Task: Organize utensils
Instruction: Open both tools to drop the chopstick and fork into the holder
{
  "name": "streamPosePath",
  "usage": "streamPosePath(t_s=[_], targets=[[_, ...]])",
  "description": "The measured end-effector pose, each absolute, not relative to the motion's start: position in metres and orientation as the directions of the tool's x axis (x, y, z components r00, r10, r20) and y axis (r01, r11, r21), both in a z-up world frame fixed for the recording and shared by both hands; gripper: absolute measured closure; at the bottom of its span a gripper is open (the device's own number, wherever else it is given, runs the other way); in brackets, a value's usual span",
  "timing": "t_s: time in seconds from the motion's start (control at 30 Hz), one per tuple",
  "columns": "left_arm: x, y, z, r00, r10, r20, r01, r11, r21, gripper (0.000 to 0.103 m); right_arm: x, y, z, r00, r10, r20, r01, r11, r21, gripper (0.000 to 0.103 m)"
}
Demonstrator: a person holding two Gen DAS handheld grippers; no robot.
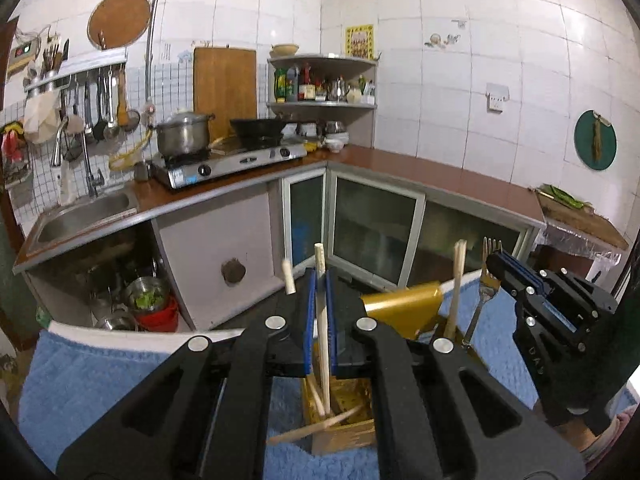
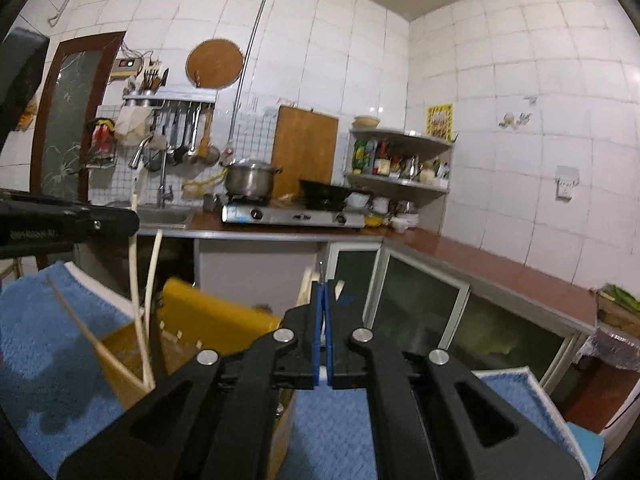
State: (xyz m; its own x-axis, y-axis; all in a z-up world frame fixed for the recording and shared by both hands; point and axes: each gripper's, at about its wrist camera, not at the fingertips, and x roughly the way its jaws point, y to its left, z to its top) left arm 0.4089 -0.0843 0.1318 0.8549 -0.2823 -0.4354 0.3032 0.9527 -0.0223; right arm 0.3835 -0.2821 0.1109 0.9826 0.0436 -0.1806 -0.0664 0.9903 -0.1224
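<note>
Left wrist view, lower centre: left gripper (image 1: 319,280) clamps a pale wooden chopstick (image 1: 322,320) upright over the compartmented wooden utensil box (image 1: 344,428), presumably to slot it in, while the right gripper (image 1: 491,258), at right, is pinched on a silver metal fork (image 1: 482,292).

A steel lidded pot (image 1: 183,133) and a black wok (image 1: 259,128) sit on a silver two-burner gas stove (image 1: 228,162), which rests on the reddish-brown countertop (image 1: 420,168). Behind them a rectangular wooden cutting board (image 1: 225,86) leans against the white tiled wall (image 1: 460,80) — beside it, a grey corner shelf (image 1: 324,80) crowded with bottles. A stainless sink (image 1: 82,216) lies at left.
</note>
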Motion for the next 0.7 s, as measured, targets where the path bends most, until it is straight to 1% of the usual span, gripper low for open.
streamPosePath(t_s=[0.07,0.17,0.23,0.33,0.37,0.4,0.43,0.47,0.5,0.53,0.57,0.63,0.67,0.7], targets=[[0.410,-0.080,0.121,0.848,-0.282,-0.449,0.297,0.954,-0.038,0.099,0.383,-0.282,0.103,0.977,0.060,-0.205,-0.081,0.992,-0.098,0.102],[0.408,-0.075,0.112,0.853,-0.271,-0.446,0.280,0.959,-0.047,0.099,0.384,-0.281,0.092,0.969,0.072,-0.236,-0.093,0.993,-0.078,0.102],[0.407,-0.071,0.108,0.846,-0.274,-0.457,0.275,0.959,-0.064,0.098,0.387,-0.281,0.086,0.957,0.091,-0.274,-0.110,0.993,-0.053,0.101],[0.402,-0.064,0.107,0.840,-0.283,-0.464,0.269,0.958,-0.098,0.098,0.387,-0.284,0.084,0.943,0.115,-0.311,-0.121,0.993,0.000,0.098],[0.400,-0.062,0.108,0.839,-0.284,-0.463,0.268,0.958,-0.102,0.094,0.386,-0.285,0.085,0.939,0.123,-0.321,-0.124,0.992,0.016,0.098],[0.396,-0.059,0.110,0.841,-0.284,-0.460,0.266,0.958,-0.106,0.089,0.385,-0.287,0.088,0.934,0.136,-0.331,-0.131,0.991,0.039,0.098],[0.392,-0.057,0.113,0.845,-0.283,-0.454,0.263,0.959,-0.108,0.073,0.383,-0.287,0.090,0.931,0.139,-0.338,-0.131,0.990,0.049,0.093],[0.385,-0.052,0.119,0.856,-0.272,-0.439,0.250,0.962,-0.108,0.057,0.380,-0.288,0.093,0.929,0.147,-0.341,-0.135,0.989,0.058,0.086],[0.378,-0.048,0.123,0.866,-0.264,-0.424,0.239,0.965,-0.112,0.051,0.374,-0.290,0.097,0.930,0.149,-0.336,-0.136,0.989,0.063,0.063],[0.373,-0.045,0.126,0.872,-0.261,-0.413,0.233,0.965,-0.118,0.042,0.368,-0.290,0.100,0.934,0.146,-0.326,-0.132,0.989,0.063,0.053],[0.366,-0.041,0.130,0.875,-0.262,-0.406,0.228,0.965,-0.130,0.034,0.362,-0.292,0.104,0.938,0.137,-0.318,-0.126,0.990,0.056,0.053],[0.357,-0.035,0.133,0.877,-0.262,-0.402,0.223,0.965,-0.140,0.029,0.353,-0.291,0.110,0.937,0.124,-0.326,-0.116,0.992,0.045,0.053],[0.351,-0.031,0.135,0.876,-0.258,-0.407,0.219,0.966,-0.141,0.024,0.347,-0.292,0.112,0.938,0.112,-0.327,-0.104,0.994,0.039,0.053],[0.347,-0.028,0.136,0.876,-0.254,-0.410,0.215,0.967,-0.138,0.021,0.341,-0.291,0.113,0.939,0.100,-0.329,-0.094,0.995,0.035,0.049]])
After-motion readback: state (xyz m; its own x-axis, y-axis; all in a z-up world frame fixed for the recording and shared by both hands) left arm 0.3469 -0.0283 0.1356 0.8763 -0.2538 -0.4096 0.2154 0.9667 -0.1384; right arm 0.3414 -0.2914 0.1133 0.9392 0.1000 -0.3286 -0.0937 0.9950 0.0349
